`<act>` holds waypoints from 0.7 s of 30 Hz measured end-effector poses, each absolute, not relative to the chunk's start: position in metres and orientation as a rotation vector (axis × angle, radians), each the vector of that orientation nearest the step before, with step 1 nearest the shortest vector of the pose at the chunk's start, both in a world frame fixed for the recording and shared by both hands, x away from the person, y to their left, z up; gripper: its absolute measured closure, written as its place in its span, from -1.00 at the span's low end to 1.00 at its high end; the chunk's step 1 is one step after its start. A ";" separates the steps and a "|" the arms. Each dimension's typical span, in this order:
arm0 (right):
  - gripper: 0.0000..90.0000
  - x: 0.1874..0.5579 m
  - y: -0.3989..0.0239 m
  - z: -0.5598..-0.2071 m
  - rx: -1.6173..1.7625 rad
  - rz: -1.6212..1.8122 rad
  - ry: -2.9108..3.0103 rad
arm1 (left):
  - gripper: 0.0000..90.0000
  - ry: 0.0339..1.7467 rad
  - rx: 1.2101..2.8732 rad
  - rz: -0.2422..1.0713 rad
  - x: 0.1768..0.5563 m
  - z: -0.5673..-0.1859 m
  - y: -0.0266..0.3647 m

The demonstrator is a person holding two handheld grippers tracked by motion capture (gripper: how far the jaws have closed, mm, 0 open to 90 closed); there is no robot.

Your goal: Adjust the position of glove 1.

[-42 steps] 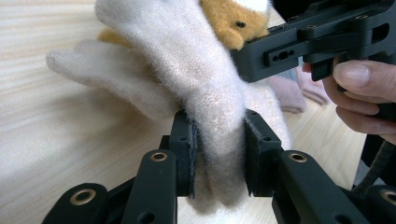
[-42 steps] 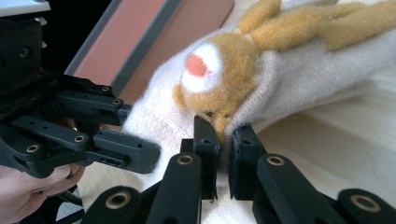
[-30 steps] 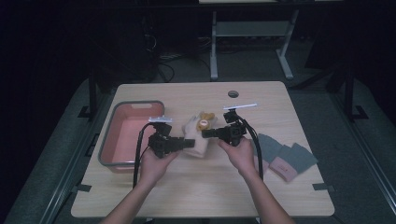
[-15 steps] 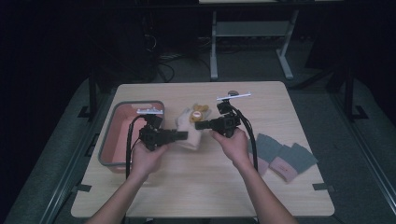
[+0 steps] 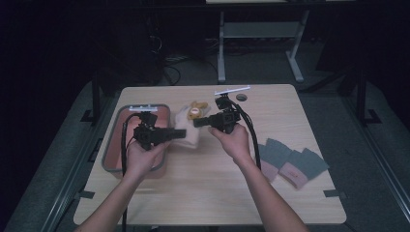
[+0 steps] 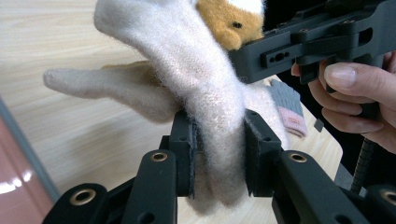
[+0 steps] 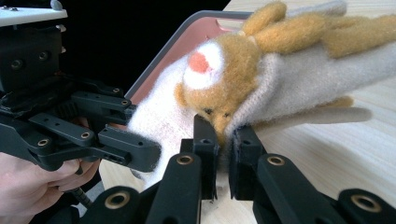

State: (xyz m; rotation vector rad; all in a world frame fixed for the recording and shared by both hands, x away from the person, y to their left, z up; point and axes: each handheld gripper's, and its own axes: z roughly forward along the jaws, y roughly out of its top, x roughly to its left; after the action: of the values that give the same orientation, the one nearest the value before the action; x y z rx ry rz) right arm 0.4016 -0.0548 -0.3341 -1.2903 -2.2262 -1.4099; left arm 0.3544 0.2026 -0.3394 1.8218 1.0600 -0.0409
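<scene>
Nearest to us in the high view, two forearms come up from the bottom edge over the wooden table. The left hand carries the left gripper and the right hand carries the right gripper, the two pointing toward each other near the middle of the table.

Between them we see a cream mitten with a tan animal face on it — both grippers hold it. In the left gripper view the jaws are clenched on a fold of the cream mitten, the fleece squeezed between the pads, with its thumb sticking out to the left above the tabletop. In the right gripper view the jaws are clamped tight on the edge of the cream mitten just under the tan animal face, with almost no gap between the pads. The mitten appears lifted off the wood, hanging between the two grips.

Just beside the left hand, on the table's left part, lies a pink tray with a grey rim. To the right of the right forearm lie grey gloves with pink cuffs, flat on the wood and well apart from the mitten.

Farther back, near the far edge, a small dark round thing sits on the table — we cannot tell what it is. Beyond the table stands a light metal frame on the dark floor.
</scene>
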 end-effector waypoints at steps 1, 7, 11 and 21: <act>0.85 0.402 -0.053 -0.333 -1.285 -1.415 -2.222 | 0.53 1.061 1.821 -0.038 0.355 -0.338 0.205; 0.85 0.408 -0.040 -0.332 -1.269 -1.418 -2.210 | 0.53 1.073 1.819 -0.025 0.355 -0.335 0.216; 0.85 0.410 -0.033 -0.330 -1.253 -1.415 -2.213 | 0.53 1.081 1.805 -0.028 0.355 -0.333 0.224; 0.85 0.416 -0.014 -0.319 -1.220 -1.410 -2.228 | 0.53 1.085 1.789 -0.004 0.355 -0.324 0.242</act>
State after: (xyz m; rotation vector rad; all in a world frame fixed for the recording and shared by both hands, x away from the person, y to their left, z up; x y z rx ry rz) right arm 0.4158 -0.0141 -0.3189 -1.2202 -2.2285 -1.4095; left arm 0.3554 0.2417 -0.3242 1.7886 1.0851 -0.0040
